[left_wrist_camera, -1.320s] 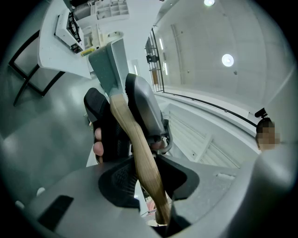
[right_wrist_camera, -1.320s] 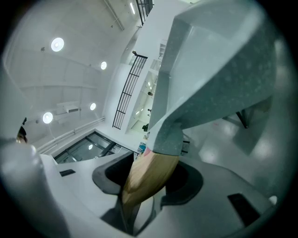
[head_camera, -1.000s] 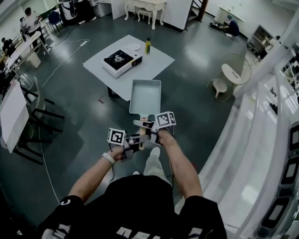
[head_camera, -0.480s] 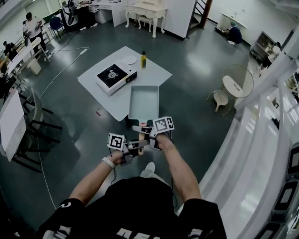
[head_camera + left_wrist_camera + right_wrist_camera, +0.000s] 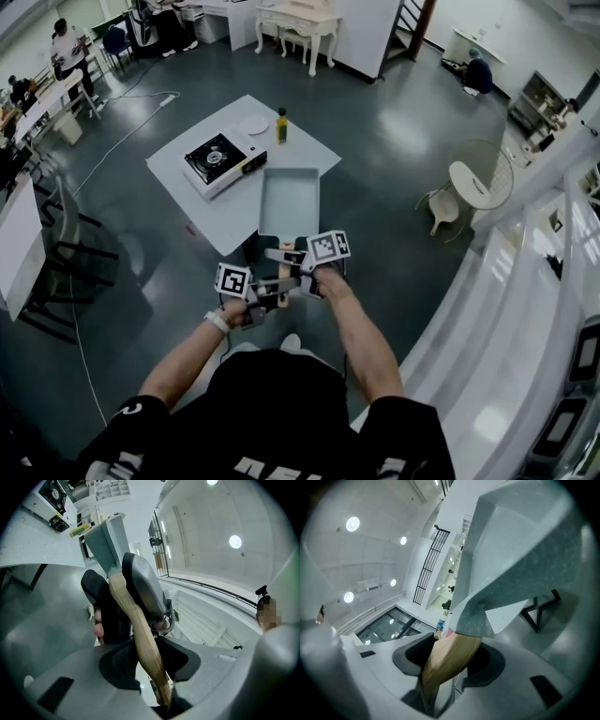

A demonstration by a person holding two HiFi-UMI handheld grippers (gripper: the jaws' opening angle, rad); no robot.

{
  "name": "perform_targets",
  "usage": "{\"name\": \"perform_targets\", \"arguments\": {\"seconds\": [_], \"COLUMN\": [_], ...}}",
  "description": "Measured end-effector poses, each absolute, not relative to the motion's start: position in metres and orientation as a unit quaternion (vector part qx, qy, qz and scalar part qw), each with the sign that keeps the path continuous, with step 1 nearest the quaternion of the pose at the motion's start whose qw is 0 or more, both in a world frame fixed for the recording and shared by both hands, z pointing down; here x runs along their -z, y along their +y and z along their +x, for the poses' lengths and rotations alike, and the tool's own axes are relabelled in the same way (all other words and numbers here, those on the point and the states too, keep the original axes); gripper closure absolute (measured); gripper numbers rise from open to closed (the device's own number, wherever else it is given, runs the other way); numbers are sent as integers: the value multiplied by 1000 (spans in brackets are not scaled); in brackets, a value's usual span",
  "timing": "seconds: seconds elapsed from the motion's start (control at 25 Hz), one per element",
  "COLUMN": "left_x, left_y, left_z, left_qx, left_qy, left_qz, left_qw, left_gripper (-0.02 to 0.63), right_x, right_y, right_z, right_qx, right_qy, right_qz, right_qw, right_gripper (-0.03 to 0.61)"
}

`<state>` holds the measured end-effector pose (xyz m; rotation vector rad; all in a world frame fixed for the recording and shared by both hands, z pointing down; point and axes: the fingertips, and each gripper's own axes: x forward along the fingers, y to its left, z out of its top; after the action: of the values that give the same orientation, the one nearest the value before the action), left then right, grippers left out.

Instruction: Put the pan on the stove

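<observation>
Left gripper [image 5: 272, 289] and right gripper [image 5: 289, 257] each clamp, jaws partly closed, the wooden handle [image 5: 283, 275] of the rectangular pan [image 5: 289, 202], near the table [image 5: 300, 141] bearing the stove [image 5: 217, 159].

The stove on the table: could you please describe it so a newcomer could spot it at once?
A white table stands on the dark floor ahead of the person. The stove sits on its left part, near a plate and a bottle. It alone is a flat box, black-topped with a round burner.
</observation>
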<state>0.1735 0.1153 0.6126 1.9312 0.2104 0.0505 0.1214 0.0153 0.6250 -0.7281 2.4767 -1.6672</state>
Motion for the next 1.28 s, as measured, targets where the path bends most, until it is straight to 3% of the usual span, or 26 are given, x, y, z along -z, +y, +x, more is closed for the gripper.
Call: {"name": "perform_targets", "arguments": {"seconds": [1.28], "left_x": [-628], "left_y": [18], "left_z": [175], "left_qx": [-10], "left_qy": [60], "left_qz": [812], "left_qw": [580], "left_gripper": [506], "right_x": [-648], "right_y": [-79], "right_z": [114], "right_qx": [553], "right_qy": [808], "right_qz": [-204], "right_qw": [8], "right_gripper": [391]}}
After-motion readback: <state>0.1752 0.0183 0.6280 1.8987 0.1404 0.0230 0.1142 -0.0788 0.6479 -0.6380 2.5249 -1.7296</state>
